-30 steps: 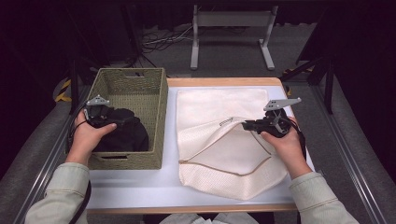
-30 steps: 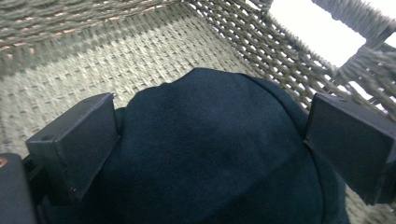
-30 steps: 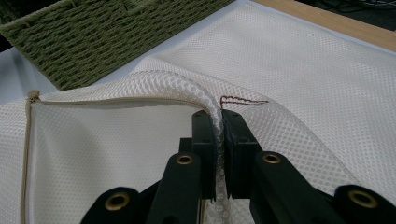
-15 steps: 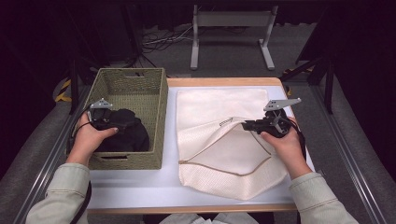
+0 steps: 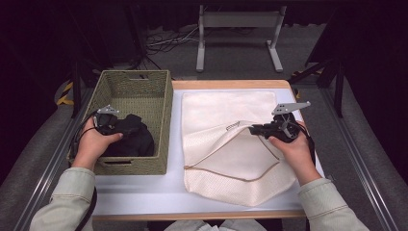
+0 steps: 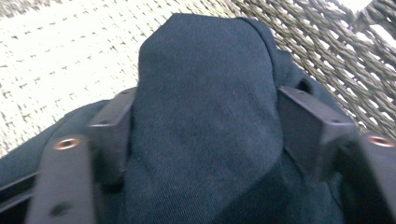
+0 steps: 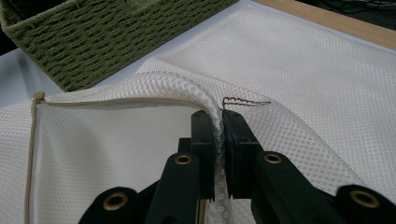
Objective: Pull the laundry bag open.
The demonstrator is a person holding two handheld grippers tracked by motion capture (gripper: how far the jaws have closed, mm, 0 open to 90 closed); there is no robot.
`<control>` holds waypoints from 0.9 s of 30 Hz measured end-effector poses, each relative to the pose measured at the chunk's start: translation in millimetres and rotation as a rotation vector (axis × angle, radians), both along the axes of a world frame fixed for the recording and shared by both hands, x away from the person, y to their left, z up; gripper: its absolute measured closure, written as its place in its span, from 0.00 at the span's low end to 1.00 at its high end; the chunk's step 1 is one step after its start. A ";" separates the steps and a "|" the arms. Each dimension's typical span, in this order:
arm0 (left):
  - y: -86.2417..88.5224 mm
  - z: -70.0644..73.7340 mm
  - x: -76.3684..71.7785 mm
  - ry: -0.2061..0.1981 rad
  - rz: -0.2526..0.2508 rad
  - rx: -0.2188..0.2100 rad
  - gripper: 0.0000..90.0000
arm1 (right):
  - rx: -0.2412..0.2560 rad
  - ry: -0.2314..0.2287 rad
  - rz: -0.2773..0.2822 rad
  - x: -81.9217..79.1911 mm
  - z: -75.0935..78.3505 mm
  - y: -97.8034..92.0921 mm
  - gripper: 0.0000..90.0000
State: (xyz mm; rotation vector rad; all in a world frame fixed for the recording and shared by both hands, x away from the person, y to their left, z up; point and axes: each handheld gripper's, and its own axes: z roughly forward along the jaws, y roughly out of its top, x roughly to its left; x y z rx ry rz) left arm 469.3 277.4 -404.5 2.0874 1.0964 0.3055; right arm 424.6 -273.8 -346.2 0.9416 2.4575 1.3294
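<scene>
White table. Cream mesh bag, flat at centre-right, top edge pinched in closed right gripper. Green woven basket, rectangular, at left. Dark soft cloth inside basket, bunched btwn left gripper jaws, clamped.

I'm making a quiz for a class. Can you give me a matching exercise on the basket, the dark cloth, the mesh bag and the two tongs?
Things:
1. dark cloth
2. mesh bag
3. basket
4. left tongs

States:
A. woven, green
B. edge pinched by the right tongs
C. lies in the basket
D. closed around dark cloth

Pairs: 1-C, 2-B, 3-A, 4-D
</scene>
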 end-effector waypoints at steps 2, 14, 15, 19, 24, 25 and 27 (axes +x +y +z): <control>0.6 1.0 -0.7 -0.004 -0.006 0.002 0.44 | 0.000 0.000 -0.001 0.1 -0.1 0.0 0.93; 1.3 11.8 -7.0 0.016 0.018 -0.002 0.79 | 0.001 0.001 -0.001 0.0 0.6 0.0 0.93; 1.7 13.6 -7.4 0.023 0.023 -0.017 0.79 | 0.001 0.002 -0.001 0.0 0.7 0.0 0.93; 2.3 20.8 -10.2 -0.006 0.028 -0.064 0.80 | 0.000 -0.003 0.000 0.3 1.1 -0.3 0.93; 0.3 35.9 -16.0 -0.041 0.028 -0.090 0.81 | -0.001 -0.001 0.000 1.4 0.7 -0.1 0.93; 0.3 35.9 -16.0 -0.041 0.028 -0.090 0.81 | -0.001 -0.001 0.000 1.4 0.7 -0.1 0.93; -1.0 42.1 -18.1 -0.055 0.028 -0.099 0.82 | -0.003 -0.003 0.002 1.4 1.0 0.4 0.93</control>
